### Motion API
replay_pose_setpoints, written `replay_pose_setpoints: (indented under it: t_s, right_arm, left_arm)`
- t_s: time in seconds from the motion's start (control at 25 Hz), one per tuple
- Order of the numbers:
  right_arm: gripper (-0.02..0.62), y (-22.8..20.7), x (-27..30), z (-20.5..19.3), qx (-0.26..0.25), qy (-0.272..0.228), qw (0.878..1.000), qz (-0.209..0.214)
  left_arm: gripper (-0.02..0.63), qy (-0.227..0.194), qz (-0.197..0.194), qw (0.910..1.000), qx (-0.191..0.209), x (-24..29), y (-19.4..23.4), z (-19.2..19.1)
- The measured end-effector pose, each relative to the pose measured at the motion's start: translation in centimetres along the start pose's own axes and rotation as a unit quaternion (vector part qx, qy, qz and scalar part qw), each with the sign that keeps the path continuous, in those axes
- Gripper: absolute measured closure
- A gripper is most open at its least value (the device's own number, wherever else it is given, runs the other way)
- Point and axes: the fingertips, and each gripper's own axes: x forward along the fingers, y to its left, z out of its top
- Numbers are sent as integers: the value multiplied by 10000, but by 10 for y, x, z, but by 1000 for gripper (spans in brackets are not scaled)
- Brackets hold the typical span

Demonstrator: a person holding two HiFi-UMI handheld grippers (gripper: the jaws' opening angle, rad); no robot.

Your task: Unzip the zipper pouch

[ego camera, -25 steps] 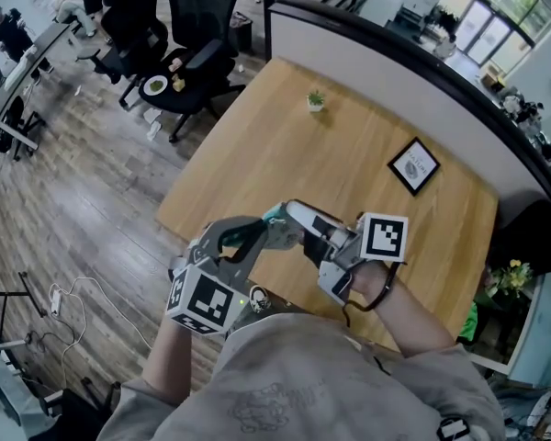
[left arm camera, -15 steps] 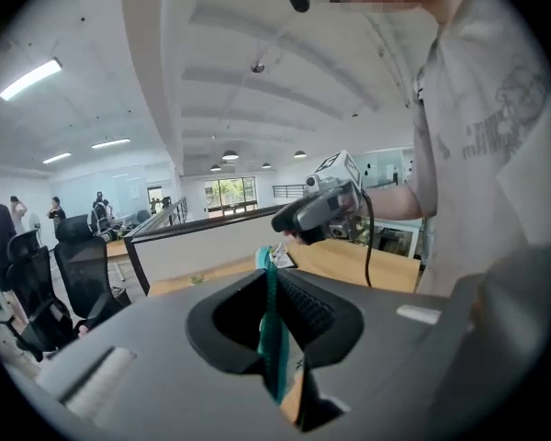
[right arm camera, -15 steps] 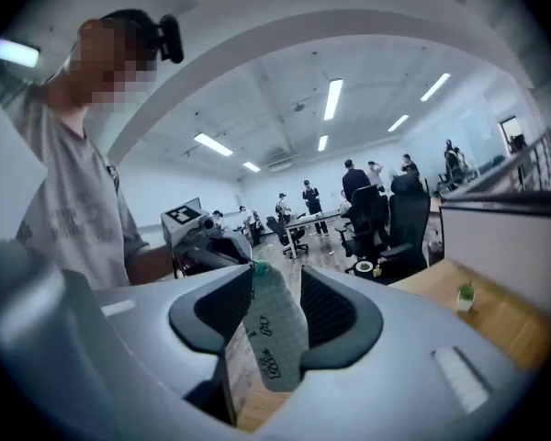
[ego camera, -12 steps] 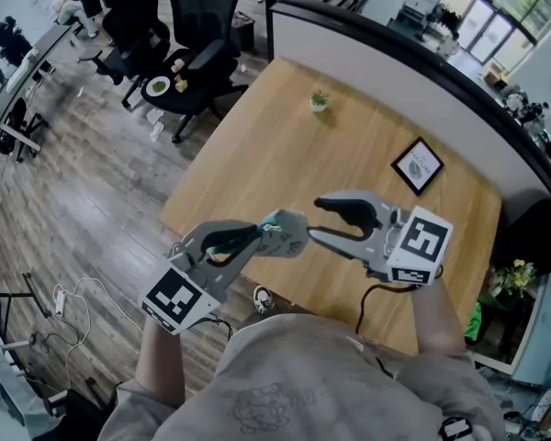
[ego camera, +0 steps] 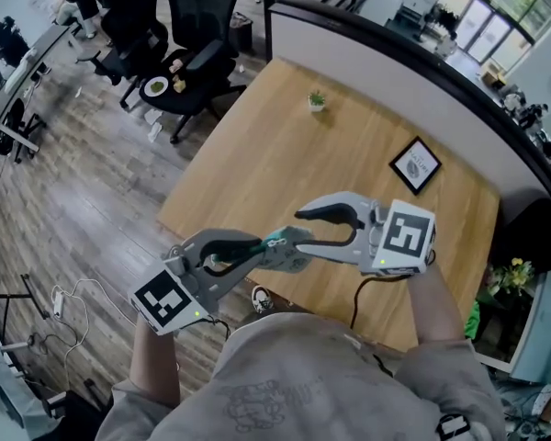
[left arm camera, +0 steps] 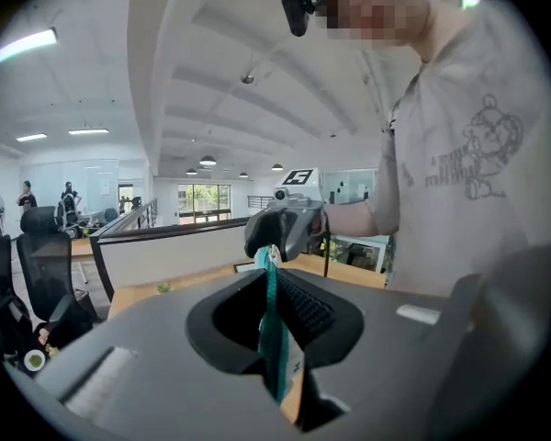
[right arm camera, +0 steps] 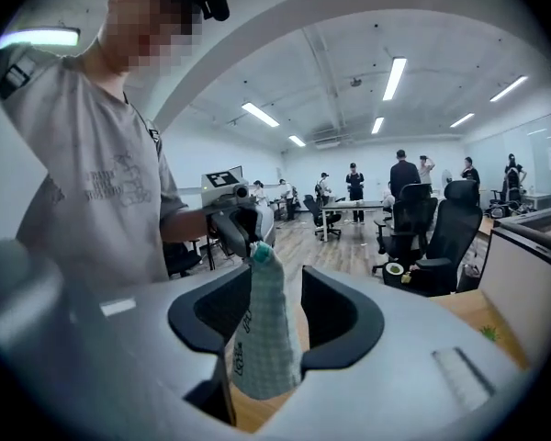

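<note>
Checked pouch hangs at lower centre over the counter's near edge, clamped in the left gripper, loose between the right gripper's jaws, which have just been opening; plant and frame sit well beyond.

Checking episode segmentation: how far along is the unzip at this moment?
Done: the pouch is up off the table, held in the air. In hand: the left gripper is shut on its teal edge; the right gripper has just been opening its jaws, which straddle the other end without clamping it. Left: the zipper's state cannot be made out, so no unzip is confirmed.
</note>
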Motion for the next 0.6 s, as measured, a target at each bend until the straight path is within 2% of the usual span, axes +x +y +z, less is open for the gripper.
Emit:
replay_pose_setpoints:
  t_s: [0.2, 0.4, 0.44, 0.48, 0.6]
  right_arm:
    - [440, 18, 11, -4, -112, 63, 9986, 514]
    - [444, 25, 19, -10, -158, 160, 9971, 728]
    - [477, 26, 20, -11, -133, 166, 9969, 754]
    - [550, 27, 21, -12, -71, 153, 9968, 776]
    - [578, 29, 21, -12, 133, 169, 9961, 854]
  left_arm:
    - [572, -14, -238, 9997, -64, -1, -14, -1]
    - [571, -88, -290, 9994, -140, -3, -18, -2]
    - [571, -97, -295, 9994, -164, -4, -19, -3]
    - [571, -107, -298, 9993, -192, -4, -19, -4]
    - [569, -95, -241, 9994, -234, -6, -17, -6]
